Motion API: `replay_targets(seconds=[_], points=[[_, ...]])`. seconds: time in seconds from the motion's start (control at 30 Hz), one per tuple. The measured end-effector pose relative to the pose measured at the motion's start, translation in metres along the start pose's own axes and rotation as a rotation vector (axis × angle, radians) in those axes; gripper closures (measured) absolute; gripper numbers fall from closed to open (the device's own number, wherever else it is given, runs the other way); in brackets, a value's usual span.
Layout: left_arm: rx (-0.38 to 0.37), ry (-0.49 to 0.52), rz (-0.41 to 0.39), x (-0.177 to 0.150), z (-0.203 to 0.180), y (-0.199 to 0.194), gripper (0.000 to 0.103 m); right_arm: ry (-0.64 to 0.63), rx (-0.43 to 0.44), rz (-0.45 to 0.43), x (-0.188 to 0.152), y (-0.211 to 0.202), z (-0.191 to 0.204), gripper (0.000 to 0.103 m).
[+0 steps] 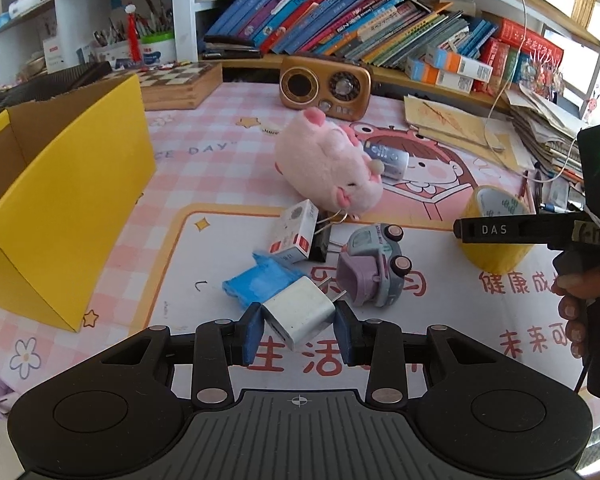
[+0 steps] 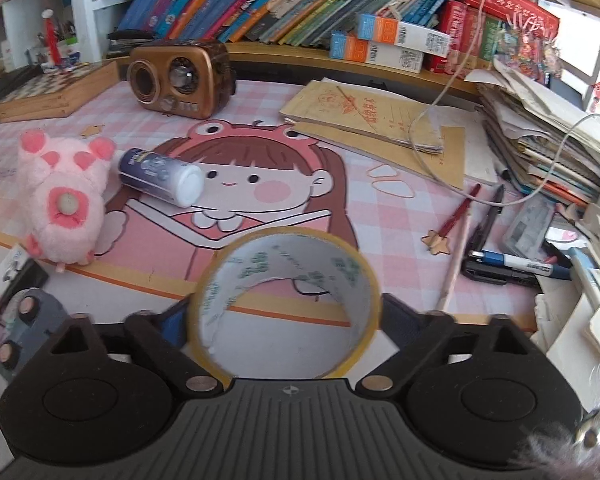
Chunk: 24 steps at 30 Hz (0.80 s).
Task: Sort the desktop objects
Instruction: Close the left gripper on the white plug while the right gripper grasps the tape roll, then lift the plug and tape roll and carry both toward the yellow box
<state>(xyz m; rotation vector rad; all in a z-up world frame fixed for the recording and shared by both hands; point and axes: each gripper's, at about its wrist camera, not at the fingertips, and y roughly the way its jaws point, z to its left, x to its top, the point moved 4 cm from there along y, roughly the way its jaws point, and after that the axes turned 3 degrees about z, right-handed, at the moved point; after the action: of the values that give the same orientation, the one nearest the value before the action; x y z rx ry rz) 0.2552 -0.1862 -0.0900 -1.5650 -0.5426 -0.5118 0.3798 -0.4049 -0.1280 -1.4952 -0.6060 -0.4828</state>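
My left gripper is shut on a white plug charger and holds it just above the desk mat. My right gripper is shut on a yellow tape roll; the roll also shows in the left wrist view at the right. On the mat lie a blue cloth, a small white box, a black binder clip, a toy car, a pink plush pig and a white-capped bottle.
An open yellow cardboard box stands at the left. A brown radio and a chessboard box sit at the back. Paper stacks, pens and a white cable crowd the right side. Bookshelves line the back.
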Motion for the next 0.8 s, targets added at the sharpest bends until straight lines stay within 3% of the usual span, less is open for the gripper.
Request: replay_targets(seconds=[0.8], points=[[-0.068,0.012,-0.098,-0.004,0.007,-0.044,0.067,0.048,0.059,-0.106,-0.019,-0.101,0.026,0.017]])
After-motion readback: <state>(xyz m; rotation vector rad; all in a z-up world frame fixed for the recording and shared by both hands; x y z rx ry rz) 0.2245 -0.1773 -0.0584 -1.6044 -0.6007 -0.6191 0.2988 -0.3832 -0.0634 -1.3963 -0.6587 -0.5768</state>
